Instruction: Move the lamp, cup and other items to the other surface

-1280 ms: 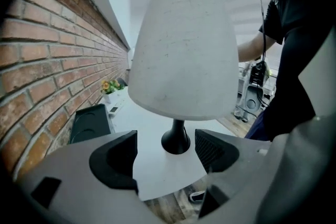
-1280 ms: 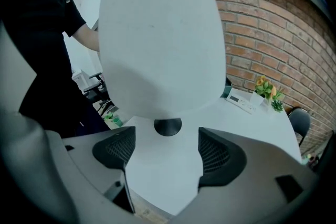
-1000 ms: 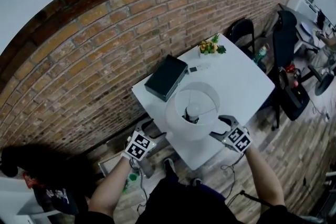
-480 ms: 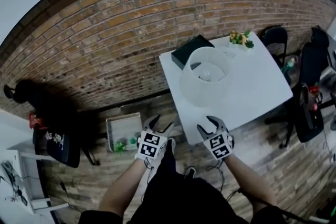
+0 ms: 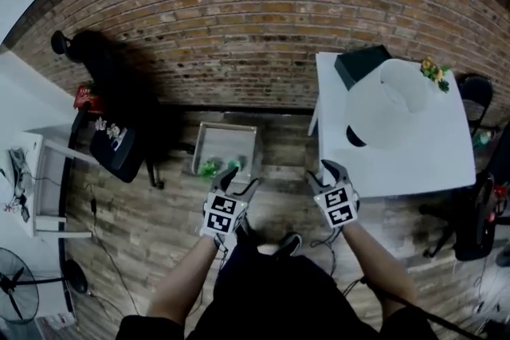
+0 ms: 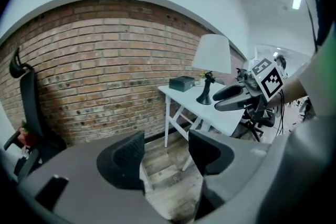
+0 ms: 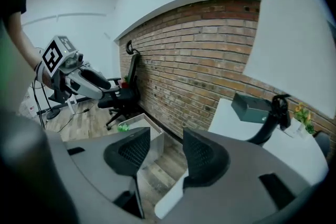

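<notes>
Left tool [image 5: 237, 183] and right tool [image 5: 327, 173]: jaws apart, having just been closing partway, nothing between them. Both hang over the wooden floor [image 5: 159, 227], off the bench [image 5: 414, 167]. The lamp [image 5: 390, 111] stands on that bench with a black box [image 5: 362, 64] and a flower pot [image 5: 434, 69]. Judgement: nothing is in transit, and whether this bench is source or destination cannot be told.

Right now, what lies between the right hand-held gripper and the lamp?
Only bare white table separates the right hand-held gripper from the lamp, in the head view.
</notes>
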`<control>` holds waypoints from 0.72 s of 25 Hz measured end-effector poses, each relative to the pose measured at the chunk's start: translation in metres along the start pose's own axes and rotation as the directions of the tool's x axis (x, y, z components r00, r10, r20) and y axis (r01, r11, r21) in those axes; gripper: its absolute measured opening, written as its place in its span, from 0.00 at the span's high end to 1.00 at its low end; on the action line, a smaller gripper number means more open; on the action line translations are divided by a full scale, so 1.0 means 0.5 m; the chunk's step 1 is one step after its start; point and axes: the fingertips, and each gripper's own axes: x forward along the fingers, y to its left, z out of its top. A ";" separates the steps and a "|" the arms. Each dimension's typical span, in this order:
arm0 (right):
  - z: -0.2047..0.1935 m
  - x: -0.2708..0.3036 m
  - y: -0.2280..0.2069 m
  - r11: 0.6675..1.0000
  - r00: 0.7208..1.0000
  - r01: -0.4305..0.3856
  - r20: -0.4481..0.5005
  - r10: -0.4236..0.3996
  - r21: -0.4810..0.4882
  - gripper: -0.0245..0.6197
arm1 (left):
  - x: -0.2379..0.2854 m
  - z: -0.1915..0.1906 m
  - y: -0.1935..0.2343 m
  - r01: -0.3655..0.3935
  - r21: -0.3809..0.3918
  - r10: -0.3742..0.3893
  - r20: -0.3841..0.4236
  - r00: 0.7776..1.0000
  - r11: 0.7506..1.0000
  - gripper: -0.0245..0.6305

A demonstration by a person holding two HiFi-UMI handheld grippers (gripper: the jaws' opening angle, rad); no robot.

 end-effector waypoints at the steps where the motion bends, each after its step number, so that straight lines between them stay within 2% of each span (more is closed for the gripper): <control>1: 0.005 0.018 0.023 1.000 1.000 -0.015 -0.009 0.015 -0.006 0.66 | -0.017 -0.020 0.021 -0.013 -0.015 0.013 -0.002 1.000 1.000 0.57; 6: 0.040 0.123 0.151 0.994 0.996 -0.090 -0.027 0.088 -0.061 0.66 | -0.111 -0.129 0.137 -0.073 -0.083 0.072 -0.023 0.997 0.994 0.57; 10: 0.075 0.197 0.252 0.990 0.992 -0.116 -0.051 0.112 -0.085 0.66 | -0.172 -0.209 0.238 -0.101 -0.107 0.098 -0.037 0.994 0.989 0.57; 14: 0.098 0.258 0.349 0.984 0.988 -0.138 -0.081 0.129 -0.111 0.66 | -0.209 -0.268 0.319 -0.090 -0.133 0.085 -0.041 0.996 0.987 0.57; 18: 0.103 0.316 0.416 0.984 0.983 -0.139 -0.137 0.123 -0.111 0.66 | -0.225 -0.294 0.389 -0.060 -0.128 0.057 -0.029 0.998 0.990 0.57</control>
